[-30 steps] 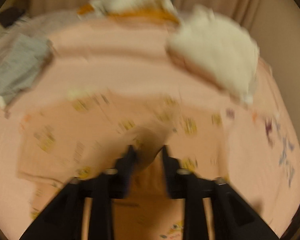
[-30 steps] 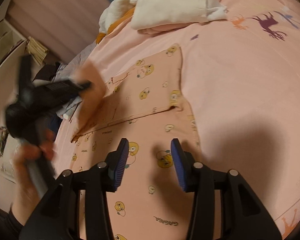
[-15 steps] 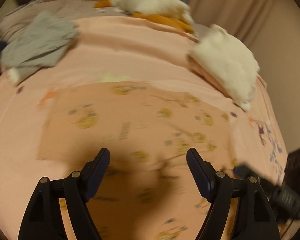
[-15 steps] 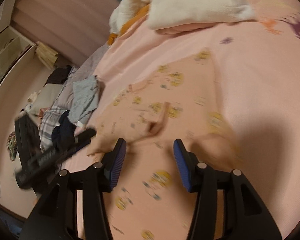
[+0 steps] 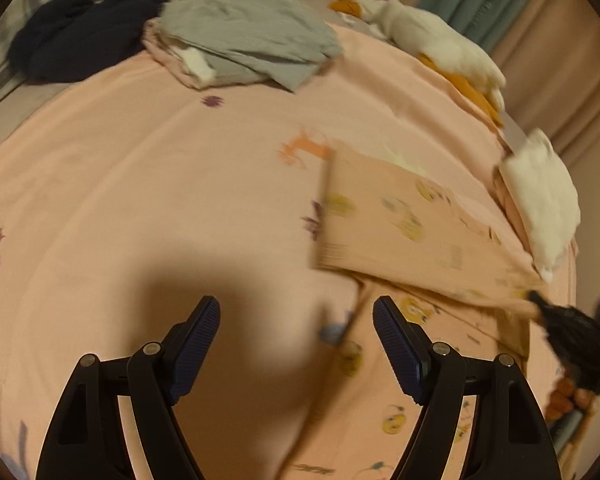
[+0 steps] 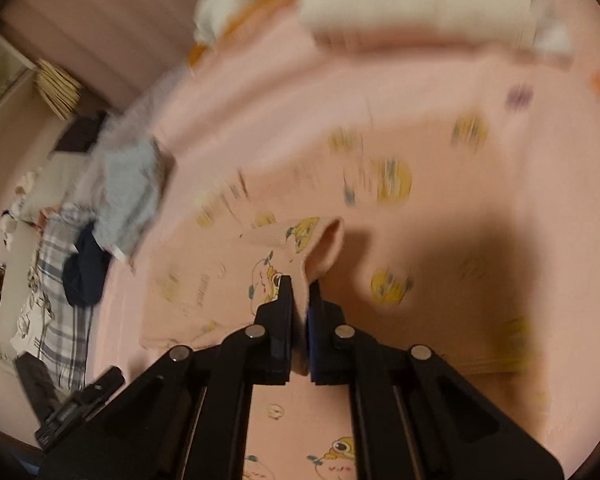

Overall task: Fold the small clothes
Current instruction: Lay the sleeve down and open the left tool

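Pink printed garment lying on the bed, toward its right side in the left wrist view, partly folded: one flap already doubled over the body, its straight edge showing as a crisp line. Lower part still spread flat toward the near edge of the bed. Judged as mid-fold, with at least one more fold to go before it makes a compact packet.

Right gripper with jaws closed on a pinch of the garment's edge, cloth rising from between the pads in a small loop. Seen from the left wrist view as a dark blur at the garment's right end, a hand below it.

Left gripper with jaws wide apart, nothing between them, hanging over bare sheet just left of the garment's lower part. Not yet on the cloth; probably needed for a second corner.

Farther out: grey folded cloth and a dark bundle near the far left corner, white pieces along the right edge. Whether all of these count as finished, cannot tell.
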{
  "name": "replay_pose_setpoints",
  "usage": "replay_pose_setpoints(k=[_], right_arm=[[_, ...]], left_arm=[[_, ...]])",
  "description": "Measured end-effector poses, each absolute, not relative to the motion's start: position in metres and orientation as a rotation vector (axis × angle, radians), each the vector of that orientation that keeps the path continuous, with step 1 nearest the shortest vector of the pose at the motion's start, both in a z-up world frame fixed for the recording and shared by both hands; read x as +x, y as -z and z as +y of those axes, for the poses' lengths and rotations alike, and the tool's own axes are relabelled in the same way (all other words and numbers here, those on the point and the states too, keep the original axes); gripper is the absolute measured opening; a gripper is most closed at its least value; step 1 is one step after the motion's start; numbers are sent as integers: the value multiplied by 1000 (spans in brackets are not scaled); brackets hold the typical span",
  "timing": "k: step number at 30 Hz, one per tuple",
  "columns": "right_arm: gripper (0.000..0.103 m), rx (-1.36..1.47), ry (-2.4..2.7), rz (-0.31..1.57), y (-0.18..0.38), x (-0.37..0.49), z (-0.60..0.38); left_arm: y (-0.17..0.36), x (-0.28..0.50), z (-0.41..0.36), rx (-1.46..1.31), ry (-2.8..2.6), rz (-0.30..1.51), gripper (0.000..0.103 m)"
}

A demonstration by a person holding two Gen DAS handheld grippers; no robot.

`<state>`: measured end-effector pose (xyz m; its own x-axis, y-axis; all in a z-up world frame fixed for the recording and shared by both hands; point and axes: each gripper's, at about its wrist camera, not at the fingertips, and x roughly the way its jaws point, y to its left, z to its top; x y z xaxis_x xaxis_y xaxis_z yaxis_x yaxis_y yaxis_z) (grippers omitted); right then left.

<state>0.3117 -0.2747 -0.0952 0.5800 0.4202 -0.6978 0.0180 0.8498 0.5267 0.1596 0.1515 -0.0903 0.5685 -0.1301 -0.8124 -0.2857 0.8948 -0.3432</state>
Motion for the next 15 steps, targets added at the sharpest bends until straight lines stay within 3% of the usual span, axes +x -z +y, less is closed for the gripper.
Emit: replay_pose_setpoints(k=[6, 11, 15], right_arm=[[7, 432, -136, 916, 85, 310, -307], [19, 394, -63, 1030, 121, 315, -320], [29, 382, -92, 936, 104, 305, -321]], left_arm=[[89, 168, 152, -479, -81, 960, 78], [86, 194, 124, -390, -20, 979, 78], [75, 212, 102, -317, 53, 946, 78]])
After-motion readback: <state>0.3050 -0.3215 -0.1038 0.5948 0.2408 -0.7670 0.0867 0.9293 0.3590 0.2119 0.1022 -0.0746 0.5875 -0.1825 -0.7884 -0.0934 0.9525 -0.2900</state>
